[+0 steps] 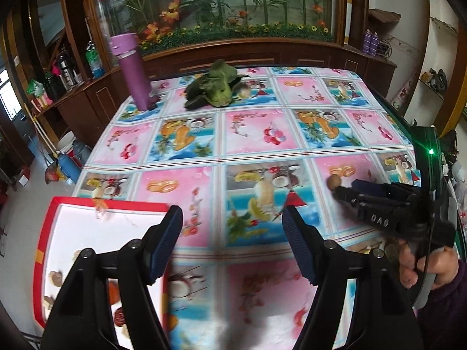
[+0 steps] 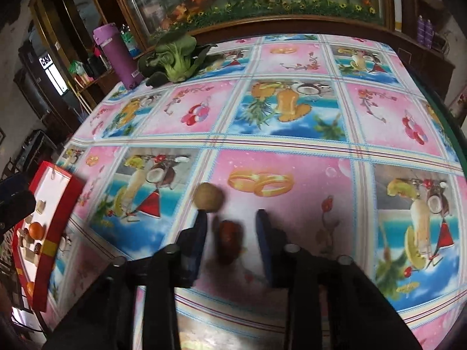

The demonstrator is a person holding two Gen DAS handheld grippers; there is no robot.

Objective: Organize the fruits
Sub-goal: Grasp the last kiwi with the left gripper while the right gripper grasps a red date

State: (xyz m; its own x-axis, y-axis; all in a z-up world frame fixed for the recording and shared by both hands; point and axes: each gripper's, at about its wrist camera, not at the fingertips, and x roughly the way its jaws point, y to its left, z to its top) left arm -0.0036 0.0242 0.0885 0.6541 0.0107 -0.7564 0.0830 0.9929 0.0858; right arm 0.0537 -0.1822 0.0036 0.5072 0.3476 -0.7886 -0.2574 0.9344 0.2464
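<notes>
Fruit-wise, a red date (image 2: 229,239) lies on the table between the spread, blurred fingers of the right claw (image 2: 230,218), with a brown nut (image 2: 208,197) just beyond it, so a hasty close could knock either away; the left claw (image 1: 232,218) gapes empty.

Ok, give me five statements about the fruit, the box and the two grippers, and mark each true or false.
1. The right gripper is open, with a dark red fruit between its fingers. True.
2. The round tan fruit sits inside the red-rimmed box. False: it lies on the tablecloth, just beyond the right gripper's fingertips.
3. The left gripper is shut on an orange. False: it is open and holds nothing.
4. The red-rimmed box already holds an orange fruit. True.
5. The purple bottle lies tipped over by the leafy greens. False: it stands upright beside them.
</notes>
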